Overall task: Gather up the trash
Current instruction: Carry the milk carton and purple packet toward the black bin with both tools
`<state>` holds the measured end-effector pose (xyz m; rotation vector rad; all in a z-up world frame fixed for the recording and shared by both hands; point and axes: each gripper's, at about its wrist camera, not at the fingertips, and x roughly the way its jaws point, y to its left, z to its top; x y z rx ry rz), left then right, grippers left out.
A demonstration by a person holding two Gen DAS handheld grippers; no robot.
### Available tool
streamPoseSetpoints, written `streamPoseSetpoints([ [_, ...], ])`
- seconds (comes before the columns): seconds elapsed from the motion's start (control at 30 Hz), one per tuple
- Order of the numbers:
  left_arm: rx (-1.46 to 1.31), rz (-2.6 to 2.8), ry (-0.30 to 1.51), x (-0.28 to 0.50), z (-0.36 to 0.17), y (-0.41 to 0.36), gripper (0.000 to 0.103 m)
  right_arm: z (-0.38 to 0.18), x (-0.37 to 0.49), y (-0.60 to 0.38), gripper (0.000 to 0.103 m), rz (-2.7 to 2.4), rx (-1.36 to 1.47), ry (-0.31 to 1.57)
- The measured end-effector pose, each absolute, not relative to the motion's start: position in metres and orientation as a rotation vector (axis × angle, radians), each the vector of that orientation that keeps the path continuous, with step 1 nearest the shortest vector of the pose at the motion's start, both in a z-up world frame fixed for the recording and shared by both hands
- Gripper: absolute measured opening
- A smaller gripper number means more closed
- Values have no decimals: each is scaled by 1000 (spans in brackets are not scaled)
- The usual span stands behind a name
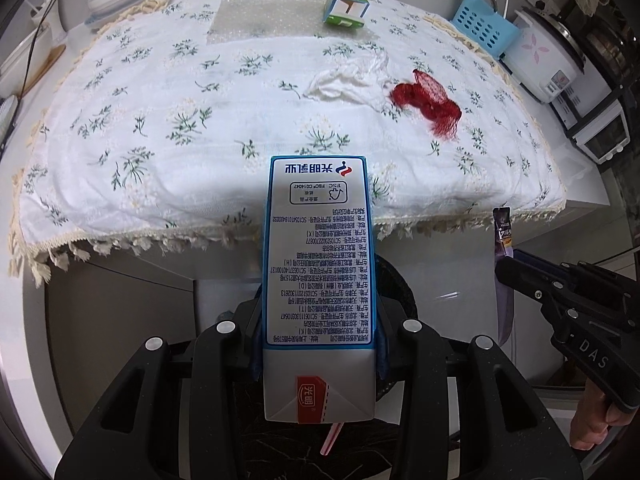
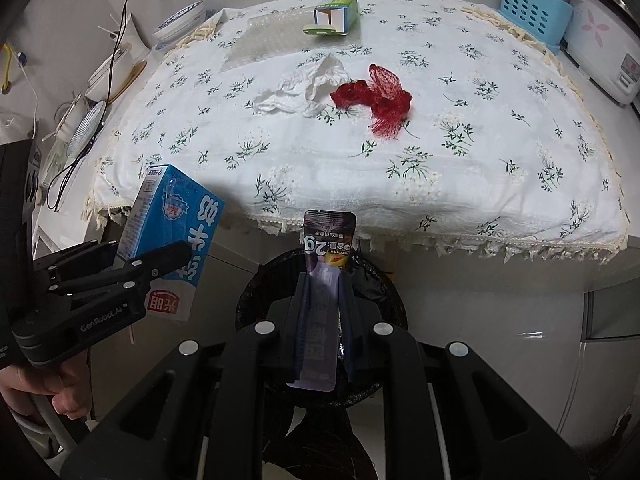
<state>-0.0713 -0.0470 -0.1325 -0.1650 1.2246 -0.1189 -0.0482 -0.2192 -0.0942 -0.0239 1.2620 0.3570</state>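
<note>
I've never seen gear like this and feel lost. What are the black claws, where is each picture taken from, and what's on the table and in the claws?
The claws are hand-held two-finger grippers, one in each of a person's hands, each with a camera looking along its fingers. So one picture is from the left gripper, the other from the right gripper; each also catches the other at its edge. The left is shut on a blue milk carton, the right on a purple sachet. Both hang above a black-lined bin in front of the table. On the floral tablecloth still lie a crumpled white tissue, red netting, a small green carton and bubble wrap.
</note>
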Motion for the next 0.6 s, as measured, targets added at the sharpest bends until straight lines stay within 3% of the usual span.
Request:
streamPoseSetpoints([
  [0.6,-167,-91,1270,-85,-193,-56,39,-172,-66,-230,14,343,-45,1341],
])
